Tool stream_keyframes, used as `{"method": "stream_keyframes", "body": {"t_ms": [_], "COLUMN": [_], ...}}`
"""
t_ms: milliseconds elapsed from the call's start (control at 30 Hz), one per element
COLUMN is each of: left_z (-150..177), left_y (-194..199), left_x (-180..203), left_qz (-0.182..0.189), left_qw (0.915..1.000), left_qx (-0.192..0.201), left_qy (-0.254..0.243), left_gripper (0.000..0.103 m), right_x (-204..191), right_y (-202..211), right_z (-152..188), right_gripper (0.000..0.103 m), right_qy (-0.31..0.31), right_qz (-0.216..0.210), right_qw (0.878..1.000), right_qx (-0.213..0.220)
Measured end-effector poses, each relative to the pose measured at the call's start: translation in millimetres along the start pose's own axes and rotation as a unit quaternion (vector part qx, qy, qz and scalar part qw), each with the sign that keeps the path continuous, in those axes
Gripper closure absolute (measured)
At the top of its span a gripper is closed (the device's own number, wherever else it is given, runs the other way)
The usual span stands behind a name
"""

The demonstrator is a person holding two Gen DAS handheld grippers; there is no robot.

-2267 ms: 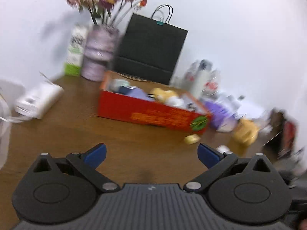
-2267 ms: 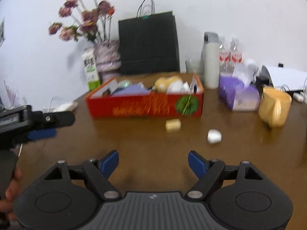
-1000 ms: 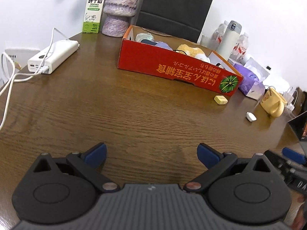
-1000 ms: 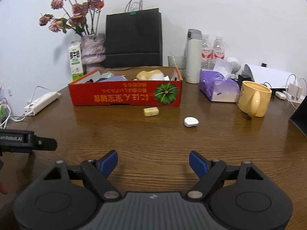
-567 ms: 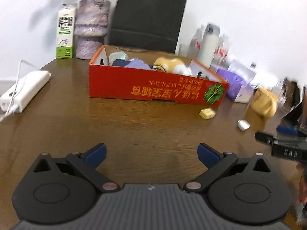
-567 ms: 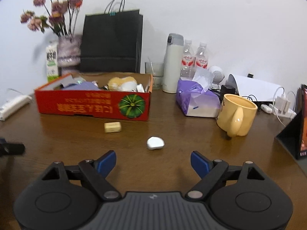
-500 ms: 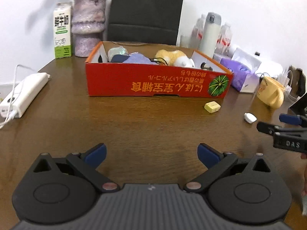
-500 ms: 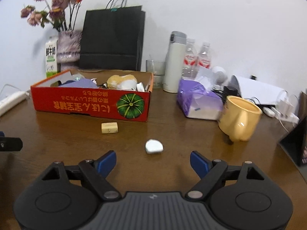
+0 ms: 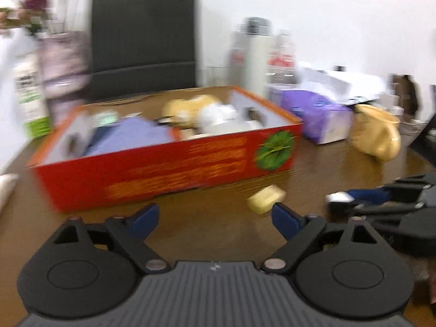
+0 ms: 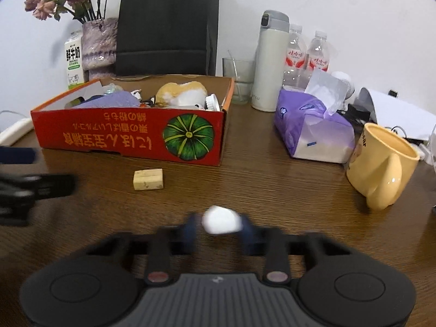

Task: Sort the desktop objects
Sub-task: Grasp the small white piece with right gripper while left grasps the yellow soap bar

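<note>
A small white case [image 10: 221, 220] lies on the brown table between the blurred blue fingertips of my right gripper [image 10: 219, 230], which are closed in around it. It also shows in the left wrist view [image 9: 338, 197], with the right gripper [image 9: 362, 196] at it. A yellow eraser block [image 10: 148, 179] lies in front of the red cardboard box [image 10: 130, 139]. In the left wrist view the eraser [image 9: 265, 198] sits just ahead of the right fingertip of my open, empty left gripper [image 9: 214, 216]. The red box [image 9: 174, 169] holds several items.
A yellow mug [image 10: 381, 164], a purple tissue pack [image 10: 313, 133], a white thermos [image 10: 269, 62], two water bottles [image 10: 305, 54] and a glass [image 10: 238, 81] stand at the right. A black paper bag [image 10: 166, 27], a vase [image 10: 99, 43] and a milk carton [image 10: 73, 60] stand behind the box.
My right gripper moved forward to the white case and its fingers closed in on it. My left gripper moved forward and right toward the yellow eraser, still open.
</note>
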State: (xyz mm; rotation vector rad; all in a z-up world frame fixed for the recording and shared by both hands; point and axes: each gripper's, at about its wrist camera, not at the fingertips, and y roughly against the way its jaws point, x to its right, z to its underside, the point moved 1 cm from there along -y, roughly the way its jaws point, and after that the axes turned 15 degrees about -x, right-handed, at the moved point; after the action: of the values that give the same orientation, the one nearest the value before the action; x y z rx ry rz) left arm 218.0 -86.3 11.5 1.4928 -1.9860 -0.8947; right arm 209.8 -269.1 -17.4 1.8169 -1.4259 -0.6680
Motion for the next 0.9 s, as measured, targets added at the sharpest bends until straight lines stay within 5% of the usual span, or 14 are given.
{"method": "stream_keyframes", "body": {"t_ms": [100, 200, 267, 433, 900], "left_z": [-15, -25, -27, -24, 82], "left_y": [-23, -46, -51, -46, 69], "left_x": [15, 24, 25, 15, -27], "left_qz": [0.031, 0.077, 0.072, 0.087, -0.010], "left_qw": [0.9988, 0.9939, 0.9938, 0.9942, 0.9949], "left_qx": [-0.016, -0.056, -0.055, -0.059, -0.003], "left_qy": [-0.033, -0.055, -0.064, -0.022, 0.100], "left_gripper": [0.024, 0.045, 0.068, 0.068, 0.069], "right_x": [5, 10, 12, 2, -65], "right_y": [-1, -2, -2, 0, 59], "right_z": [0, 0, 0, 3, 40], "right_gripper": [0.077, 0.077, 0.077, 0.077, 0.077], "right_qy": [-0.005, -0.016, -0.021, 0.000, 0.031], "right_qz": [-0.007, -0.019, -0.027, -0.023, -0.083], "right_qw": [1.000, 1.000, 0.999, 1.000, 0.995], "right_qx": [0.003, 0.006, 0.006, 0.010, 0.051]}}
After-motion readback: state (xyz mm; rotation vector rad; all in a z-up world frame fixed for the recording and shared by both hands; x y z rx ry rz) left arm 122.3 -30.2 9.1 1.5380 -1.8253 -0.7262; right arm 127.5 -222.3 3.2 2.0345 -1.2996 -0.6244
